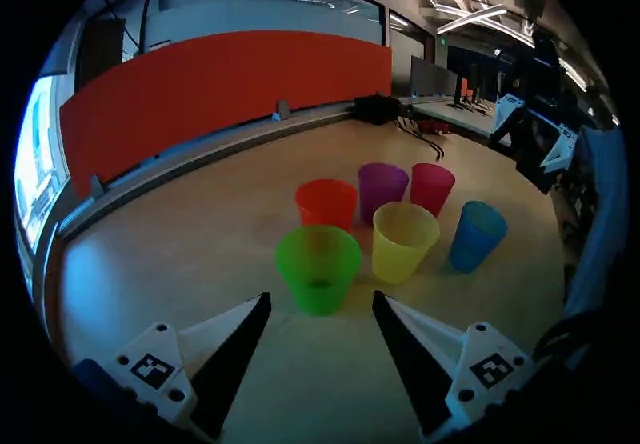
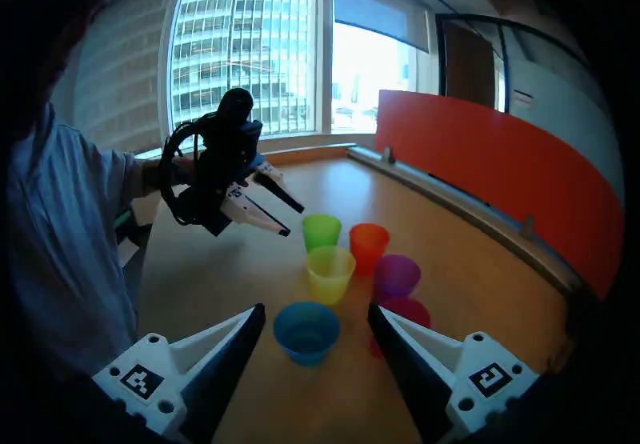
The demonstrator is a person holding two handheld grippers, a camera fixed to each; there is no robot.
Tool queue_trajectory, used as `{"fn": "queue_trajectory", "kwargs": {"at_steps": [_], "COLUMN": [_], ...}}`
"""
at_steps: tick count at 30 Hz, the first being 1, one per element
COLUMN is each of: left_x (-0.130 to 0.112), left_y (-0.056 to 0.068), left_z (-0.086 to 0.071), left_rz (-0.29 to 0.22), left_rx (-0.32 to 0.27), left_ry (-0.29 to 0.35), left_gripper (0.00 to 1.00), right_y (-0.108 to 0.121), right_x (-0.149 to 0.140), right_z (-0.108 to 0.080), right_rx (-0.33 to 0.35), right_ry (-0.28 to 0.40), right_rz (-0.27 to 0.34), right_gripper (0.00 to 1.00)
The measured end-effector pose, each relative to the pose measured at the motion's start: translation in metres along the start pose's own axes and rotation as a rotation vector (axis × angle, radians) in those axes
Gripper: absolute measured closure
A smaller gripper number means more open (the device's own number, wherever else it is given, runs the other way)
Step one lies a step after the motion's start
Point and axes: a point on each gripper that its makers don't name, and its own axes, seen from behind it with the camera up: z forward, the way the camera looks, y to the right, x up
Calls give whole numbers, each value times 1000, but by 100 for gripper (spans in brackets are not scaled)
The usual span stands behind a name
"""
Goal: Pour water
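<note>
The left gripper is spread wide and holds nothing. Its two fingers point at the green cup, which stands upright on the table just beyond their tips, touching neither. In the right gripper view this gripper hangs above the table, short of the cups.

The right gripper is also spread and empty, with the blue cup upright in the gap just ahead of its fingertips.

Six translucent cups stand close together on the wooden table. Behind the green one is the orange cup, with the yellow cup beside it. The purple cup and pink cup stand farther back. A darker patch lies in the bottom of the green cup, possibly a little water.

A red partition runs along the table's far edge. A grey sleeve and a window are in the right gripper view.
</note>
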Motion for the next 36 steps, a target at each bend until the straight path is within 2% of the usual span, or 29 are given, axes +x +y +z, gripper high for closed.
{"fn": "queue_trajectory", "kwargs": {"at_steps": [11, 19, 36], "left_x": [-3, 1, 7], "left_y": [-5, -1, 1], "left_z": [22, 36, 54], "left_rz": [-10, 6, 30], "left_rx": [-19, -42, -57], "left_ry": [-26, -29, -44], "left_gripper": [6, 6, 6], "right_y": [-6, -6, -6], "right_x": [-16, -24, -35], "right_z": [14, 19, 26], "right_rx": [25, 32, 41], "right_ry": [-41, -60, -78], "right_rz": [-2, 4, 1], "right_gripper": [0, 0, 0]}}
